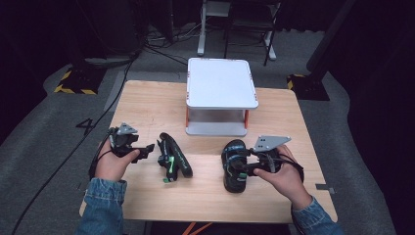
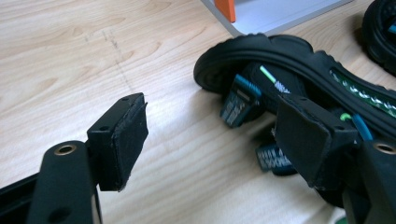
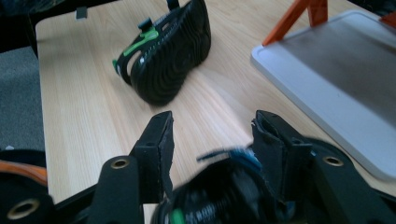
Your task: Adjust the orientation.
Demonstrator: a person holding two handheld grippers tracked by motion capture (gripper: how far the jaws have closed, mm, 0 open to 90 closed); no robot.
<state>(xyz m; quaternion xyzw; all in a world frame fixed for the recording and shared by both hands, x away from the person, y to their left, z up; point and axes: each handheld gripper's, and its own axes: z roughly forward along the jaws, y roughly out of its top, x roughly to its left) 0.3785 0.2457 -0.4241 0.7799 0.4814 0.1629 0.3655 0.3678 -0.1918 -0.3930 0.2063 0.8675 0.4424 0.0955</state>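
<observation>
Two black rubber sandals with green and blue straps on the light wooden table [image 1: 147,105], in front of the white two-tier stand with orange posts [image 1: 221,83].

Left claw [image 2: 212,135]: jaws apart, nothing clamped; the left sandal [image 1: 172,157] lies on its side just beside its right jaw.

Right claw [image 3: 212,140]: jaws apart, no pad pressing on anything; the right sandal [image 1: 234,166] sits blurred between them, low in the right gripper view. That sandal rests on the table near the stand's front edge.

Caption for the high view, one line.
Two black sandals lie on the wooden table: left gripper beside one, right gripper over the other.
</observation>
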